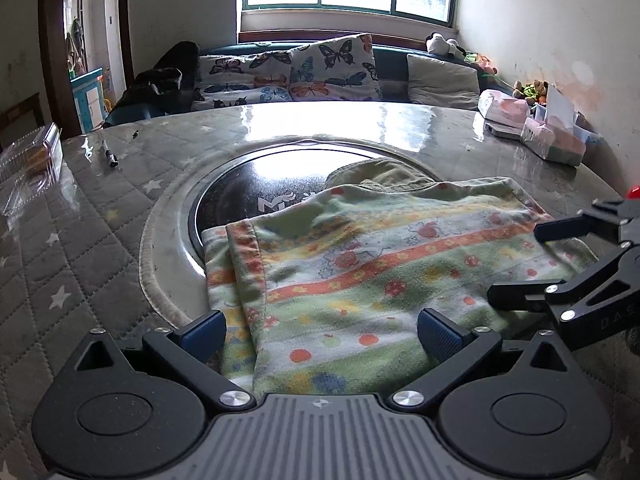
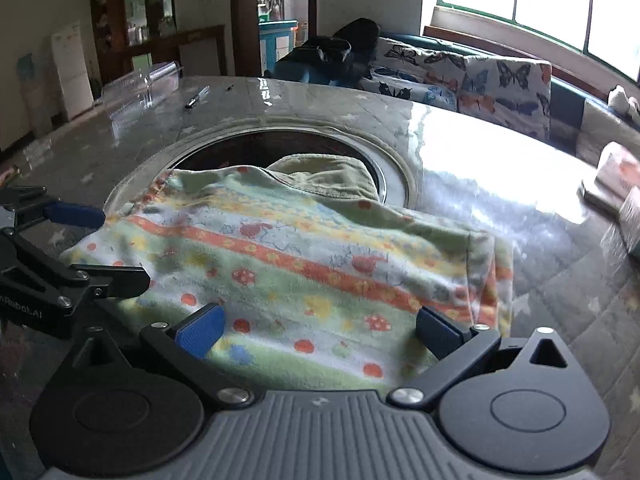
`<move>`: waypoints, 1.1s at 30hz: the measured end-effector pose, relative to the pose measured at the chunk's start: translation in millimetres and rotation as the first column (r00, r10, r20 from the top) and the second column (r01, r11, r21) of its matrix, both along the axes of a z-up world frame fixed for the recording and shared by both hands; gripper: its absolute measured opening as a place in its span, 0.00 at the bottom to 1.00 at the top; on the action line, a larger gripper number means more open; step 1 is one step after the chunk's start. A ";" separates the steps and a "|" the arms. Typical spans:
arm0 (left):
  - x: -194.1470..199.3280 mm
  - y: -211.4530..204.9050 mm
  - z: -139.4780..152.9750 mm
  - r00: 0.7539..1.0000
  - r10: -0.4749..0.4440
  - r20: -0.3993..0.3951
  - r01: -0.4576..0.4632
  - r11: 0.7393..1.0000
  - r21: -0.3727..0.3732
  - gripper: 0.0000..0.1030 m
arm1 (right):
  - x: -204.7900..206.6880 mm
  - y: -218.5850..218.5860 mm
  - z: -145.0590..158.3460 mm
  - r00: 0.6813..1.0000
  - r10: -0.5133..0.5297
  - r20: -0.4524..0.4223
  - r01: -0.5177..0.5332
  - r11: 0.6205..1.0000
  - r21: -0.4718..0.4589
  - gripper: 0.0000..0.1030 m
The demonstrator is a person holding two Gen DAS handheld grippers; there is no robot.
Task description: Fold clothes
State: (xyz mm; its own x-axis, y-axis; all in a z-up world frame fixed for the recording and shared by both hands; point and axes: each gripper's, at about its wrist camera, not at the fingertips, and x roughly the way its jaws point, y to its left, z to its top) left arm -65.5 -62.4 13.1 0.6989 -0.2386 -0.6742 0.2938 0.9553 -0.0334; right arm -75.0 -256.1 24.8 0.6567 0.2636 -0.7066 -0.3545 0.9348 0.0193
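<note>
A patterned fleece garment (image 1: 360,264), green, yellow and orange with red dots, lies folded flat on the round table, partly over the black centre disc. It also shows in the right wrist view (image 2: 304,264). An olive garment (image 1: 384,176) lies under its far edge. My left gripper (image 1: 322,336) is open, its blue pads on either side of the garment's near left edge. My right gripper (image 2: 320,334) is open over the near right part. Each gripper shows in the other's view, the right one (image 1: 516,260) and the left one (image 2: 108,244), both open and empty.
The table (image 1: 100,240) has a quilted grey star cover under clear plastic. A pen (image 1: 110,154) and a clear plastic box (image 1: 32,160) lie at the left. Tissue packs (image 1: 556,140) sit at the right edge. A sofa with butterfly cushions (image 1: 320,72) stands behind.
</note>
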 end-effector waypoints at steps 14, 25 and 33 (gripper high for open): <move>3.9 3.8 -0.1 1.000 0.005 -0.024 -0.006 1.000 -0.030 1.00 | 33.0 1.7 -3.4 1.000 0.006 -0.026 -0.005 1.000 0.030 1.00; 4.1 4.3 -0.8 1.000 0.004 -0.026 -0.005 0.999 -0.037 1.00 | 59.5 -3.3 0.2 0.999 0.017 -0.042 -0.014 0.998 0.057 1.00; 4.1 3.7 -0.3 1.000 0.004 -0.029 -0.005 0.999 -0.038 1.00 | 68.5 -0.9 6.9 0.999 0.035 -0.021 -0.034 0.997 0.073 1.00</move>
